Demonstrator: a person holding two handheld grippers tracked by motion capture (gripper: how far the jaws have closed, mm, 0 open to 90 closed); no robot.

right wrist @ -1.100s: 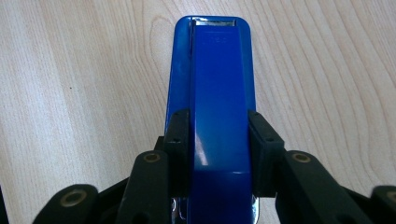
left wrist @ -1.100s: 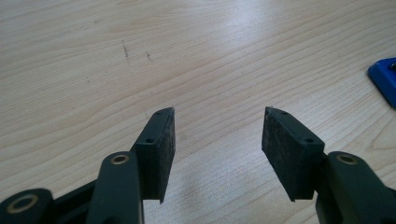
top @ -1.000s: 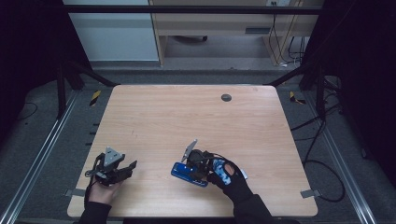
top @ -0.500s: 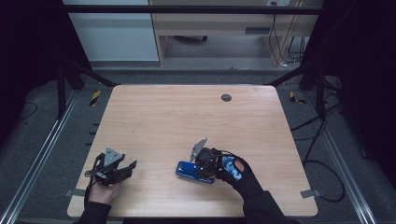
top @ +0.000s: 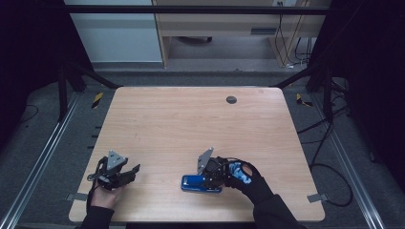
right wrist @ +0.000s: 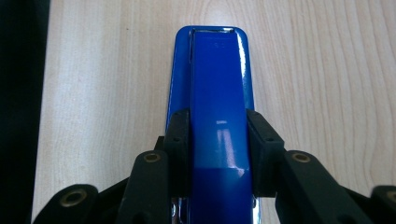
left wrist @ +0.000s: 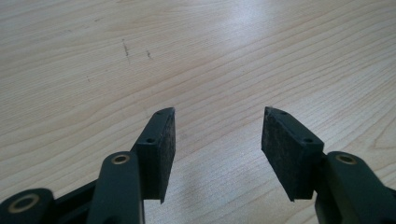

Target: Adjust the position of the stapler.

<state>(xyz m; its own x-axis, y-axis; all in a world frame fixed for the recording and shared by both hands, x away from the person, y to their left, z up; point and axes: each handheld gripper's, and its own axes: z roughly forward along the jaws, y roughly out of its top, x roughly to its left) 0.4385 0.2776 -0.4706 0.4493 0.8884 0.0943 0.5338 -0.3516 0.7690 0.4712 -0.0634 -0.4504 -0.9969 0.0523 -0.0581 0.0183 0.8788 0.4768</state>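
A blue stapler [top: 201, 183] lies flat on the wooden surface [top: 191, 124], close to the near edge and a little right of the middle. The right gripper [top: 210, 176] has it. In the right gripper view, the two black fingers [right wrist: 178, 140] press on both long sides of the stapler [right wrist: 218, 93], about halfway along it. So the fingers are partly closed and squeezing the stapler.

The left gripper [top: 125, 174] rests near the near left corner, well apart from the stapler. Its fingers [left wrist: 159, 144] stand wide open with nothing between them, just bare wood.

It looks like the job now is to move or lift the stapler. To do it well, keep the squeeze even on both sides, because the shiny blue top looks slippery. Lift it straight and slow so the long front end does not tip down. Stay away from the near edge, so it cannot fall off.
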